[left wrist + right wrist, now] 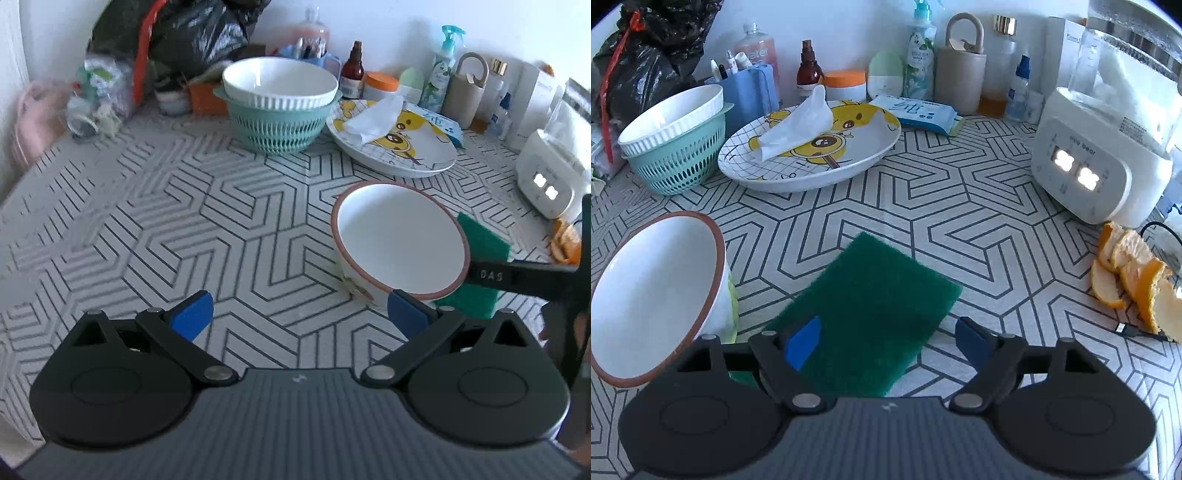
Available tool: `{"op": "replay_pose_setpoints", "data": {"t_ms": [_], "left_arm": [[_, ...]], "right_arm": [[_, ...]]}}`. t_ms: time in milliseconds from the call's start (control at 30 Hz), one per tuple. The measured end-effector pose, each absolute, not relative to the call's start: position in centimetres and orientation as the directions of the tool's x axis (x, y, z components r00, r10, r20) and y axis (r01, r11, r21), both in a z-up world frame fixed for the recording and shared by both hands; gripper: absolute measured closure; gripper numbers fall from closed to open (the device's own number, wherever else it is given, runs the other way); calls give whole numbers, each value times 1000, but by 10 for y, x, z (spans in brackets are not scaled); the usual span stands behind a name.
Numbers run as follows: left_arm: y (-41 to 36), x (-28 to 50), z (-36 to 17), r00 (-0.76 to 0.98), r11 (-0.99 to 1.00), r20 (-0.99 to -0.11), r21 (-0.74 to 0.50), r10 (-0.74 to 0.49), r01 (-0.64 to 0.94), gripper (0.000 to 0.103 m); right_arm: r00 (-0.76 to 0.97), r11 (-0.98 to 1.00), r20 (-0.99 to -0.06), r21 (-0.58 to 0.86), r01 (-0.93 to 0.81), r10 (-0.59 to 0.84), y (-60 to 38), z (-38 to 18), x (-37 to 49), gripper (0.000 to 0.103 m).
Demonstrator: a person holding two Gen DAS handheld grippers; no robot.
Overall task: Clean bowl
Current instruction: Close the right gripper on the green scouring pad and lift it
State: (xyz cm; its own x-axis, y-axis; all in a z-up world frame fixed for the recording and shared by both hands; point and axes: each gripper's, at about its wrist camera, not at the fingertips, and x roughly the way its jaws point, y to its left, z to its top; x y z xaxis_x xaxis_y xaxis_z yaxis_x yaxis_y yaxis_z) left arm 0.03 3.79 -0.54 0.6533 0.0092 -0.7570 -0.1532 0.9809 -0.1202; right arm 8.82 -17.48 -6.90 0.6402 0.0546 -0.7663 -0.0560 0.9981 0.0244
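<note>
left wrist view: the left gripper (299,317) is hovering over a patterned table (155,221), its blue pads spread wide and holding nothing. a white bowl (400,240) with a brown rim is sitting just ahead and to the right, empty and looking clean inside. the right-hand pad is sitting close against the bowl's near rim, though contact is unclear. a green scouring pad (480,240) is lying flat just behind the bowl.

right wrist view: the right gripper (886,347) is pointing down at the scouring pad (871,302), jaws partly open with nothing gripped; one blue finger (803,343) is over the pad, the other past its edge. the bowl (653,295) is standing at the left, just beside the pad. to pick the pad up well, the gripper probably should be catching the pad's near edge between both fingers before closing, while the other gripper is steadying the bowl.
</note>
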Motion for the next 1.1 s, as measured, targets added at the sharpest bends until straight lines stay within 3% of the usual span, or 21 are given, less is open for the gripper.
{"op": "replay_pose_setpoints", "data": {"t_ms": [33, 67, 200, 233, 267, 300, 333, 533, 633, 700, 767, 833, 900, 1100], "left_arm": [[38, 0, -5, 658, 981, -753, -117, 15, -157, 0], [38, -1, -4, 665, 982, -746, -102, 31, -161, 0], [33, -3, 0, 698, 979, -702, -3, 143, -203, 0], [32, -4, 0, 701, 975, -691, 22, 176, -223, 0], [32, -4, 0, 704, 970, -680, 43, 204, -240, 0], [32, -4, 0, 707, 968, -675, 48, 213, -245, 0], [32, -3, -1, 706, 969, -678, 41, 205, -243, 0], [45, 8, -9, 666, 977, -746, -133, 13, -169, 0], [43, 10, -13, 661, 981, -750, -100, 34, -163, 0], [37, 9, -15, 664, 988, -744, -39, 73, -152, 0], [30, 8, -17, 669, 991, -735, 21, 107, -135, 0], [24, 7, -16, 678, 990, -723, 61, 131, -127, 0], [20, 5, -15, 687, 990, -713, 76, 139, -121, 0], [20, 6, -10, 698, 992, -704, 81, 127, -99, 0]], "right_arm": [[641, 998, -766, 26, -58, 57, -175, -69, 88, 26], [644, 997, -761, 30, -76, 72, -174, -68, 88, 34], [670, 992, -733, 53, -117, 118, -173, -69, 80, 44], [683, 992, -720, 61, -111, 121, -172, -69, 78, 52], [687, 991, -714, 76, -113, 133, -173, -69, 76, 77], [700, 990, -701, 78, -115, 136, -174, -68, 74, 95], [712, 990, -689, 78, -115, 137, -175, -68, 73, 102], [730, 985, -661, 119, -122, 170, -182, -69, 67, 100], [746, 984, -642, 123, -130, 179, -184, -66, 60, 93], [710, 981, -677, 123, -152, 195, -183, -65, 64, 68], [713, 979, -671, 133, -157, 206, -182, -64, 60, 54], [716, 981, -672, 94, -171, 189, -175, -63, 56, 51], [711, 982, -681, 69, -175, 174, -172, -62, 54, 29], [685, 976, -707, 34, -215, 175, -148, -72, 53, 17]]}}
